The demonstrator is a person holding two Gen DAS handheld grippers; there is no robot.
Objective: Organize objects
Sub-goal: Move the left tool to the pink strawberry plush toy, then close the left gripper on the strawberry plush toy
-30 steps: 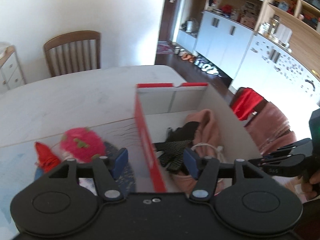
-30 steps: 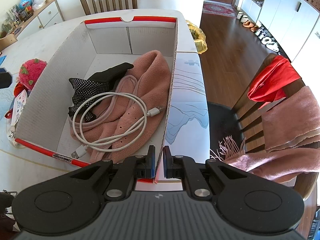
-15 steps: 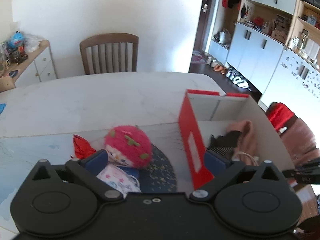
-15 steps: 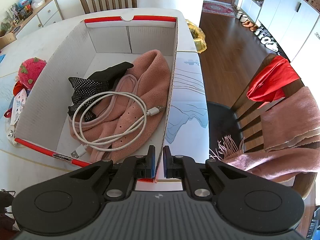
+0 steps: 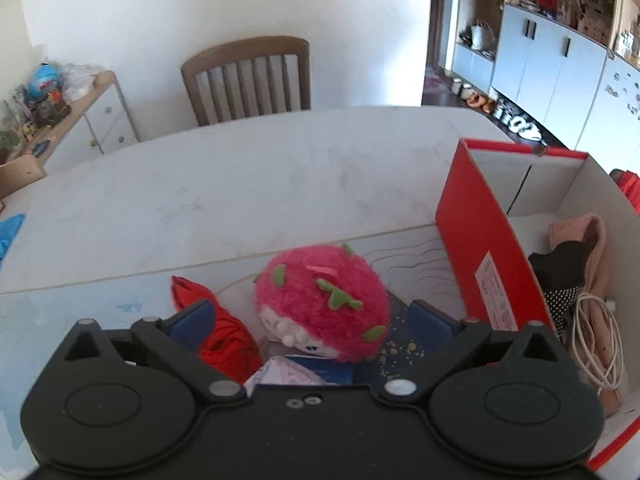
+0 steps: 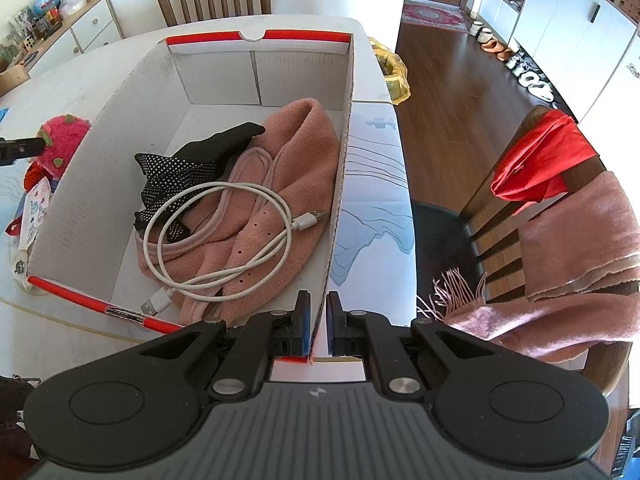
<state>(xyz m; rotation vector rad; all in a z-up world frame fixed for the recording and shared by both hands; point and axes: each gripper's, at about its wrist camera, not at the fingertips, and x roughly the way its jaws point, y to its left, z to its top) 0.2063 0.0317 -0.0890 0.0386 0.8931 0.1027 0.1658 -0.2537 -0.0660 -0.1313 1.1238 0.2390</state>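
The left gripper (image 5: 316,318) has just opened its jaws wide, and the fuzzy pink strawberry-shaped plush toy (image 5: 324,300) sits between them on the white tabletop (image 5: 240,184), with neither pad pressing it. The right gripper (image 6: 318,322) pinches the side wall of the red and white cardboard box (image 6: 340,184). Inside lie a pink fleece cloth (image 6: 296,168), a black dotted cloth (image 6: 180,168) and a coiled white cable (image 6: 224,236).

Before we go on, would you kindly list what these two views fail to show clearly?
- Patterned pouch: left wrist view, mostly hidden behind the left tool body; right wrist view, behind the box wall.
- Plush lower face: left wrist view, blurred.
- Box label: left wrist view, print too small.
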